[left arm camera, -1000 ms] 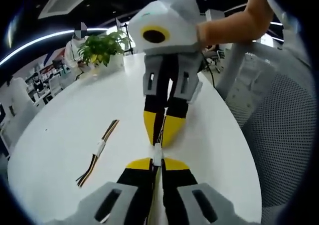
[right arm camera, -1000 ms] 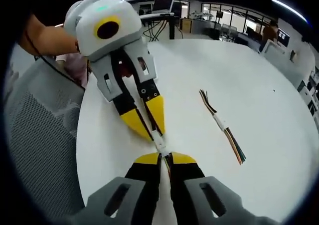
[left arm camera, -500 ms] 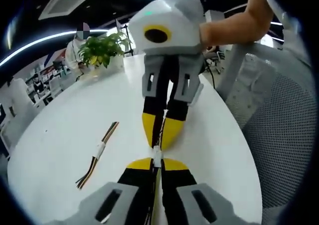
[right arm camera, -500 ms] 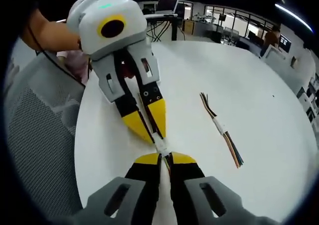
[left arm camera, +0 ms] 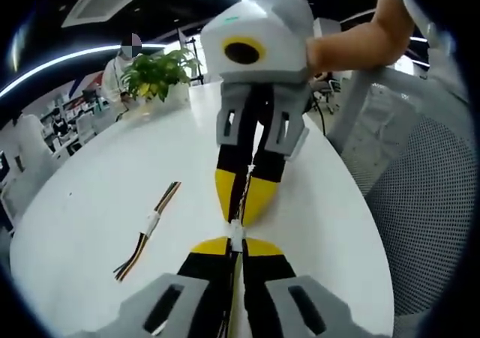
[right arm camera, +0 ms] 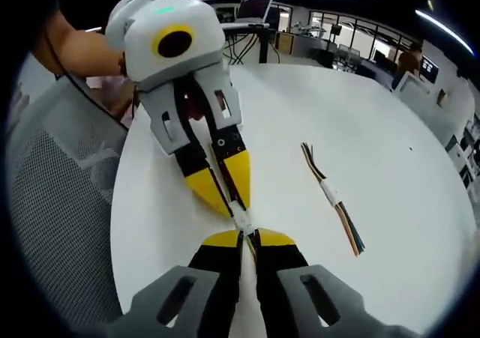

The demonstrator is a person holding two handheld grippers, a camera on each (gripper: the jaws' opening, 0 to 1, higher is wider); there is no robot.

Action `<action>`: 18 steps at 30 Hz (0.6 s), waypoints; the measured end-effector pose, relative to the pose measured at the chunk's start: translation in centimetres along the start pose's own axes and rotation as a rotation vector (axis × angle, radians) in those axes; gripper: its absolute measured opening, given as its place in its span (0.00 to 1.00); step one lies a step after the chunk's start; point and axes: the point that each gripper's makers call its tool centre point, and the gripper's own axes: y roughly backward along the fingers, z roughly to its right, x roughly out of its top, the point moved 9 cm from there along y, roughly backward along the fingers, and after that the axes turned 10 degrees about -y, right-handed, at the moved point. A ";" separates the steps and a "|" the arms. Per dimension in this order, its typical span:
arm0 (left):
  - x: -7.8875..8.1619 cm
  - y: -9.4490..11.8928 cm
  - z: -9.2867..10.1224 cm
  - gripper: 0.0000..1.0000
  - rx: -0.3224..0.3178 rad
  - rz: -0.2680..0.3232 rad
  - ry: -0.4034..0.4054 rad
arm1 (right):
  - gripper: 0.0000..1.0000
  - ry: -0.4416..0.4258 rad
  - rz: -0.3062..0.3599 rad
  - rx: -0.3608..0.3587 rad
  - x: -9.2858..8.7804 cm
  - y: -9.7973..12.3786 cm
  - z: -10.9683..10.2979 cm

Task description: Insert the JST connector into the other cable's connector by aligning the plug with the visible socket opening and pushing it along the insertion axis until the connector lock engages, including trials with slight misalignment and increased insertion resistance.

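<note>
In the left gripper view the left gripper (left arm camera: 237,249) has its yellow-tipped jaws pressed nearly together on a small white connector (left arm camera: 237,234) that pokes out just past the tips, and the right gripper (left arm camera: 241,203) meets it nose to nose from above, its own jaws pinched on the mating half with thin wires running up between them. The right gripper view shows the same junction from the other side: the right gripper (right arm camera: 248,242) at the bottom, the left gripper (right arm camera: 229,195) slanting in from the upper left, and the white connector (right arm camera: 242,219) bridging the two sets of tips just above the white table (right arm camera: 390,128). Whether the lock has caught is too small to tell. Judging from the slant between the grippers, the push goes best if both first share one straight line, then press steadily along it without twisting; any sideways load would likely bind the housing or bend the pins. A spare cable pair (left arm camera: 148,228), already joined at a white block, lies well apart on the table.
</note>
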 end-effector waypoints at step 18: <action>0.2 -0.5 -3.1 0.00 -0.002 -0.001 -0.012 | 0.04 0.035 0.037 -0.033 1.2 0.1 2.4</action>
